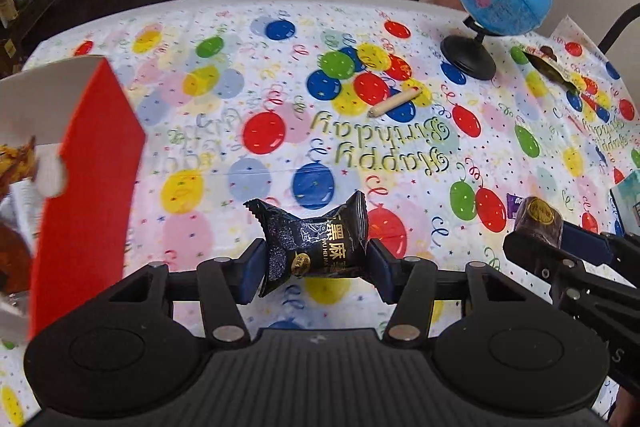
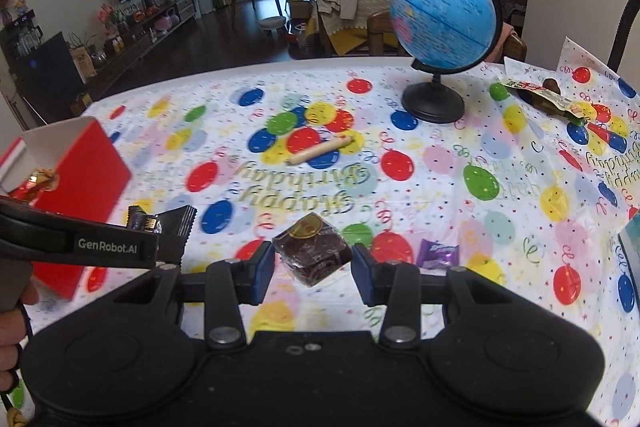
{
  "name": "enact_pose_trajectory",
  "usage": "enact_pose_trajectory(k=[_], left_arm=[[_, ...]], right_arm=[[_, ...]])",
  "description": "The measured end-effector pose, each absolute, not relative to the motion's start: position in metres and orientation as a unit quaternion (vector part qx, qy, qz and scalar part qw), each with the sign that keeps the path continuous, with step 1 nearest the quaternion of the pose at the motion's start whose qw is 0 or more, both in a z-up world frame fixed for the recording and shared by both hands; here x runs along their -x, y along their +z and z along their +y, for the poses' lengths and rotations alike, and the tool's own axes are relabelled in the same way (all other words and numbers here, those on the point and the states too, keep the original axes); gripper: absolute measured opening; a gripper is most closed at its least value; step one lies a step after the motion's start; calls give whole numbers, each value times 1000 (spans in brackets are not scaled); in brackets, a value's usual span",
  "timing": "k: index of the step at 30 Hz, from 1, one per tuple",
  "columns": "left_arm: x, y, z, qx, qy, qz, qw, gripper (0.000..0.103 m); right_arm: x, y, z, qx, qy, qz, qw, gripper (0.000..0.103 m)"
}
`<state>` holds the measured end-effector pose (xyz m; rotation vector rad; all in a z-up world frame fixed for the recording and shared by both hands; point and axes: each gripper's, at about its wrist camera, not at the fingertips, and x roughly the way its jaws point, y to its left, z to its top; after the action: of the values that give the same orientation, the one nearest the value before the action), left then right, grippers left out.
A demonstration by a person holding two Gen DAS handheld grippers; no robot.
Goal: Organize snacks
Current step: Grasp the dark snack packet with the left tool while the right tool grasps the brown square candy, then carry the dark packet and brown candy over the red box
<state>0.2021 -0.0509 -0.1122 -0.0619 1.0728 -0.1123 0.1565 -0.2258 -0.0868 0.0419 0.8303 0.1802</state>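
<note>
your left hand-held gripper [image 1: 316, 259] pinches a black snack packet [image 1: 316, 235]; right hand-held gripper [image 2: 314, 267] pinches a brown cake [image 2: 312, 251]; carry both level over the red box [image 1: 88, 179]; release inside.

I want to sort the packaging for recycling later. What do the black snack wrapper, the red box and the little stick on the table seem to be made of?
Black snack wrapper: likely glossy plastic film, crinkled, with zigzag-cut ends. Red box: matte cardboard by the look, red outside, white inside, with a thin cut edge. Stick: pale and smooth, possibly wood; too small to be sure.
</note>
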Motion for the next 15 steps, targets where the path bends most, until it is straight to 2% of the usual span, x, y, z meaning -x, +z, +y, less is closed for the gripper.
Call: enact_pose_trajectory(k=[15], left_arm=[[-155,-64,18,67,-41,469,880,54]], right_arm=[[-120,-48,-159,-35,116,381,917,40]])
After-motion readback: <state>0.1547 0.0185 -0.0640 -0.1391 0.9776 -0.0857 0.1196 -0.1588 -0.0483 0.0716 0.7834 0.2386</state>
